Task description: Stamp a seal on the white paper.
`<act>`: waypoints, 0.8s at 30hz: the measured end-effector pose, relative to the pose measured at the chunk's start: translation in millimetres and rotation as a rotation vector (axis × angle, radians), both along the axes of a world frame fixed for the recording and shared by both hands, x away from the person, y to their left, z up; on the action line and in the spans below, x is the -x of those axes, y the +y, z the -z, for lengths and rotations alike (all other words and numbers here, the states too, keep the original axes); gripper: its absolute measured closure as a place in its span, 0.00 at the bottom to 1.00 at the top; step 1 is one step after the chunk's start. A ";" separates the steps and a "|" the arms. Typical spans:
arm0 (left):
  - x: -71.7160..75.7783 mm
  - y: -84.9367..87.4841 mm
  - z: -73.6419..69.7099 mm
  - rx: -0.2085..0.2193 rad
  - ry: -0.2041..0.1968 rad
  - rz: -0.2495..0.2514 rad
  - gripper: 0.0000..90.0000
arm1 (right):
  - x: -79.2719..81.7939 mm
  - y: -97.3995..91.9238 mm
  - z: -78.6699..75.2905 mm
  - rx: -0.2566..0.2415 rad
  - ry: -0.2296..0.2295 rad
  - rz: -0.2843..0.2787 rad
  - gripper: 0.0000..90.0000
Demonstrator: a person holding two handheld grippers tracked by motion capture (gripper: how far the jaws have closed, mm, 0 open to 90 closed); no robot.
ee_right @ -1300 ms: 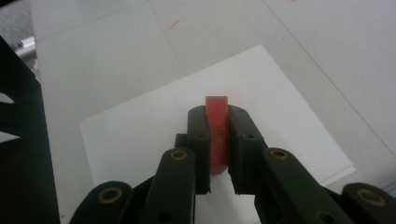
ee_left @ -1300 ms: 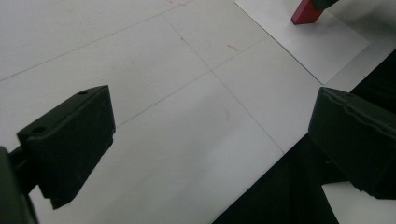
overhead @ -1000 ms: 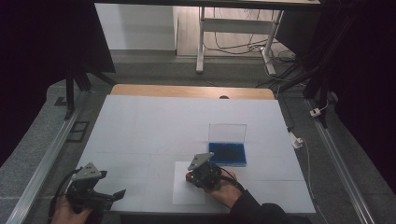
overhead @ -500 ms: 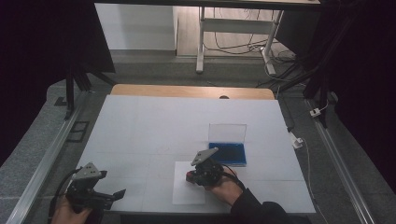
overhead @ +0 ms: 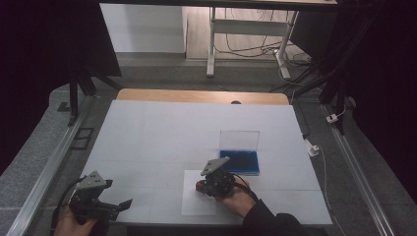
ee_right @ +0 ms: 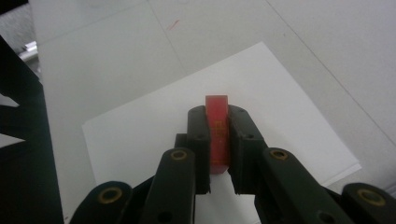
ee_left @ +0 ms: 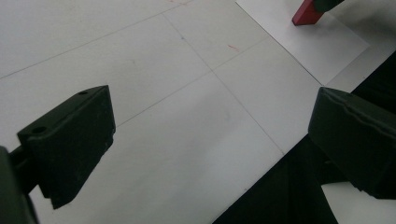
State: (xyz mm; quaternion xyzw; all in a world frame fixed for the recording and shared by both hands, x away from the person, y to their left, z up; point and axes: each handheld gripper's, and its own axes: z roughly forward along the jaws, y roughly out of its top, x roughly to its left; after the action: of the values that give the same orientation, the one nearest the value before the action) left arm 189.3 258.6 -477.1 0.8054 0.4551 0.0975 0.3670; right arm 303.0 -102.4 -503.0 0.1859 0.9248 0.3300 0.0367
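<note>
The red stamp (ee_right: 217, 135) is held clamped in the right gripper (overhead: 215, 183), its long axis pointing down over the white paper sheet (overhead: 196, 204) on the desk (overhead: 147, 132) — the blue ink pad box (overhead: 239, 161) lies just beyond, while the left gripper (overhead: 101, 206) is kept wide, well apart.

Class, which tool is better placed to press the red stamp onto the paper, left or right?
Right. The right tool already grips the red stamp above the paper; the left tool is open, off beside it.

A red block (ee_right: 217, 133) with yellow markings, white paper sheet (ee_right: 285, 116), blue tray (overhead: 240, 162), black claws.
</note>
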 end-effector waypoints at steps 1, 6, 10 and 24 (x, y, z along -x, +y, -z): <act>0.0 0.1 0.0 0.000 0.000 0.000 0.01 | -1.4 -1.0 0.5 -0.013 0.015 0.006 0.90; -0.3 1.0 0.1 0.008 0.002 0.000 0.02 | -2.3 -1.9 0.6 -0.015 0.013 -0.003 0.90; -0.1 1.4 0.2 0.011 0.000 0.000 0.01 | -0.8 -0.4 -0.2 -0.003 -0.009 -0.015 0.90; -0.3 1.7 0.1 0.013 -0.001 -0.002 0.01 | -1.4 -0.2 -2.2 0.012 -0.012 -0.010 0.89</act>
State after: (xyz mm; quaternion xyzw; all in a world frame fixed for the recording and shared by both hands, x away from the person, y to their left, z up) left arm 189.6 260.3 -477.2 0.8023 0.4565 0.0953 0.3725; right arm 304.3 -102.7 -500.8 0.1789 0.9275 0.3255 0.0415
